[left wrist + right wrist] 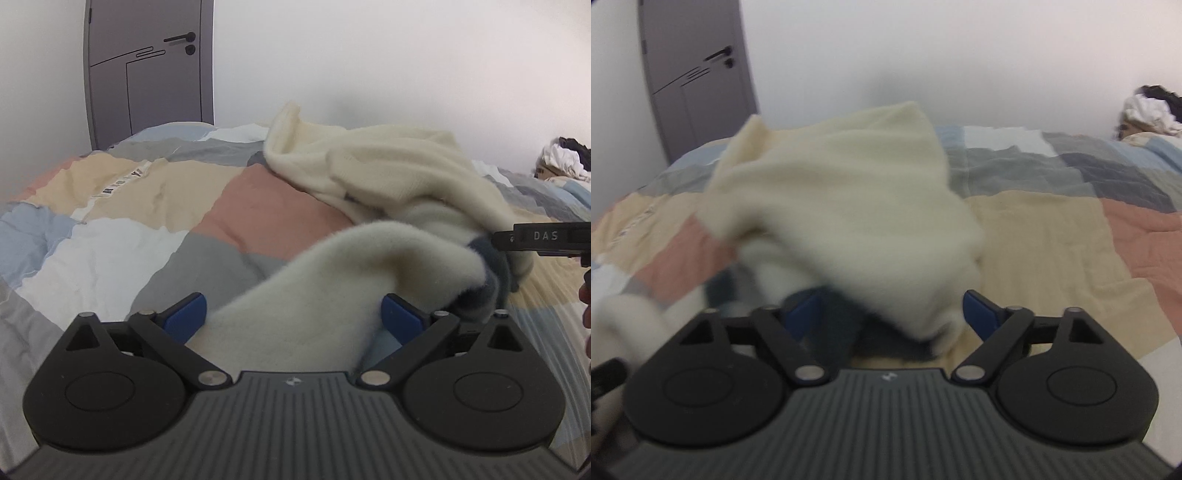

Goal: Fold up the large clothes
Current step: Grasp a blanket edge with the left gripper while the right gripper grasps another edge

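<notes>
A cream fleece garment with a dark grey-blue trim lies bunched on the patchwork bed cover. My left gripper has its blue pads spread wide, with a fold of the cream cloth lying between them. My right gripper also stands open, its blue pads wide apart, with the cream garment and dark trim draped in the gap. The right gripper's black body shows at the right edge of the left wrist view.
A grey door stands in the white wall beyond the bed. A pile of white and dark clothes sits at the far right; it also shows in the right wrist view. The bed cover stretches to the right.
</notes>
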Available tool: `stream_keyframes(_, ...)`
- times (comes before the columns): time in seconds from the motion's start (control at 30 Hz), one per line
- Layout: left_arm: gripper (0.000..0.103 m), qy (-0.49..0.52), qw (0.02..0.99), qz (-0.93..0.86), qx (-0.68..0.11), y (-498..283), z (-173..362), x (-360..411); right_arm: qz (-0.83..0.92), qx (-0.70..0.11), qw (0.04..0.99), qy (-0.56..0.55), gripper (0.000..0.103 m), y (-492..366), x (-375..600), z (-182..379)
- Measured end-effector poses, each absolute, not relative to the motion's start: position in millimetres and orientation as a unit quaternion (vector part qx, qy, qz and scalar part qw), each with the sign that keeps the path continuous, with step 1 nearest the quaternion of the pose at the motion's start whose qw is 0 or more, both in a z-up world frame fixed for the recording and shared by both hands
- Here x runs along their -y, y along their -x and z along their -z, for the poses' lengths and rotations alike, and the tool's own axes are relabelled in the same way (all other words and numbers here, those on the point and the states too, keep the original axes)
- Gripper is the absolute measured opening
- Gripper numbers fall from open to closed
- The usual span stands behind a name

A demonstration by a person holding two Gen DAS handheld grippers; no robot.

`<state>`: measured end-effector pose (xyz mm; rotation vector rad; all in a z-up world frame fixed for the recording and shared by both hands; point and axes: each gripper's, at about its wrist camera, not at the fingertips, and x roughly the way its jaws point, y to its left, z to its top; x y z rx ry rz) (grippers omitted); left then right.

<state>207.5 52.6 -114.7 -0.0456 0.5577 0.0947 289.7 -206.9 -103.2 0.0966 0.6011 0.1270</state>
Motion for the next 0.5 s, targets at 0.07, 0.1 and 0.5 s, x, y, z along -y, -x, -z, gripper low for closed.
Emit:
stream_keyframes(0.07,0.093,0.024,0.959,-0.048,-0.278,-210.1,119.5,-54.4,-0.065,-0.279,0.957,-0.04,0.078,-293.2,207.1,107.6)
stream_keyframes(0.1,0.092,0.023,0.958,-0.049,-0.281,-211.8,122.1,-55.2,-0.068,-0.274,0.959,-0.037,0.078,-295.2,206.9,110.3)
stream_keyframes(0.5,0.035,0.07,0.958,-0.041,-0.275,-205.4,116.3,-71.0,-0.091,-0.281,0.952,-0.077,0.03,-300.2,222.4,103.3)
